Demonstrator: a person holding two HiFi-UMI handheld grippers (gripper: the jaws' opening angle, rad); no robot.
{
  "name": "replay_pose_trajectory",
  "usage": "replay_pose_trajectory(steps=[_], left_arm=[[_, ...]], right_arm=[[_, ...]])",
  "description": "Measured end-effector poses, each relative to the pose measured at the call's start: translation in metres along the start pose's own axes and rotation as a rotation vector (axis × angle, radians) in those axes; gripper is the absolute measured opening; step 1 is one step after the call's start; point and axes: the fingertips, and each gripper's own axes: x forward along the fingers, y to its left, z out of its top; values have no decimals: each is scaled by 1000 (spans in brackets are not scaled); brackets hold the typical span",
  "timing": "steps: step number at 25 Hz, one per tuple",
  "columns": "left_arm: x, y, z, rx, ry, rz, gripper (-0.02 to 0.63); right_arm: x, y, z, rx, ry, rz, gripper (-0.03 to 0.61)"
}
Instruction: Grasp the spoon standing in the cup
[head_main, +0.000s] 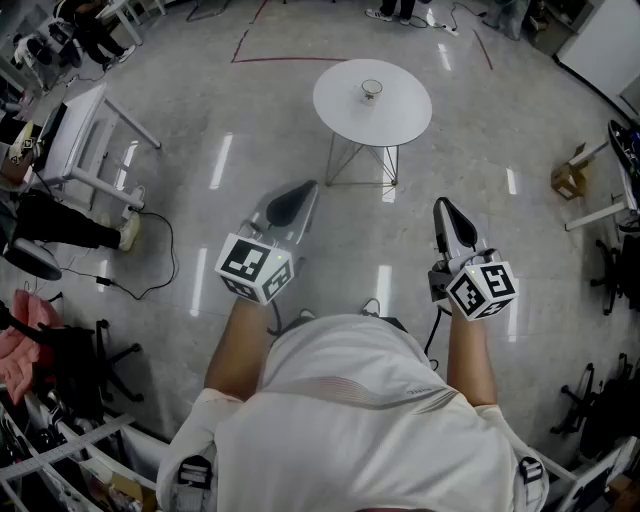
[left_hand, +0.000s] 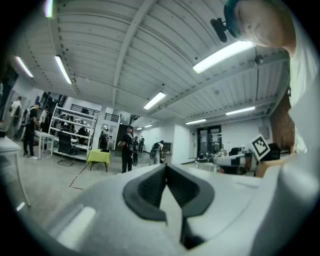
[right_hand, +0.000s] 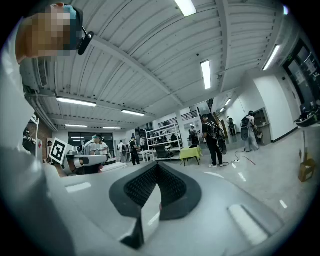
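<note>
The left gripper (head_main: 303, 190) was shut: in the left gripper view its dark pads (left_hand: 150, 190) met at the tips, with nothing held between them. The right gripper (head_main: 443, 207) was likewise shut and empty, its pads (right_hand: 172, 187) converging to a closed point in the right gripper view. In the head view, both grippers were held in front of the person's torso, the left at 11 o'clock and the right at 1 o'clock.

The cup (head_main: 372, 90) stood near the centre of a round white table (head_main: 405, 118) at 12 o'clock, well apart from both grippers. The spoon in it was too small to make out.
</note>
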Motion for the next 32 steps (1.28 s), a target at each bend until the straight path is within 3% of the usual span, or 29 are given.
replay_pose_trajectory(steps=[15, 22, 32], left_arm=[[1, -13, -7, -11, 21, -12, 0], [3, -10, -8, -27, 15, 11, 0], [55, -33, -14, -40, 28, 49, 0]], right_arm=[[-7, -2, -1, -5, 9, -6, 3], [-7, -9, 2, 38, -8, 15, 3], [-14, -73, 3, 64, -5, 42, 3]])
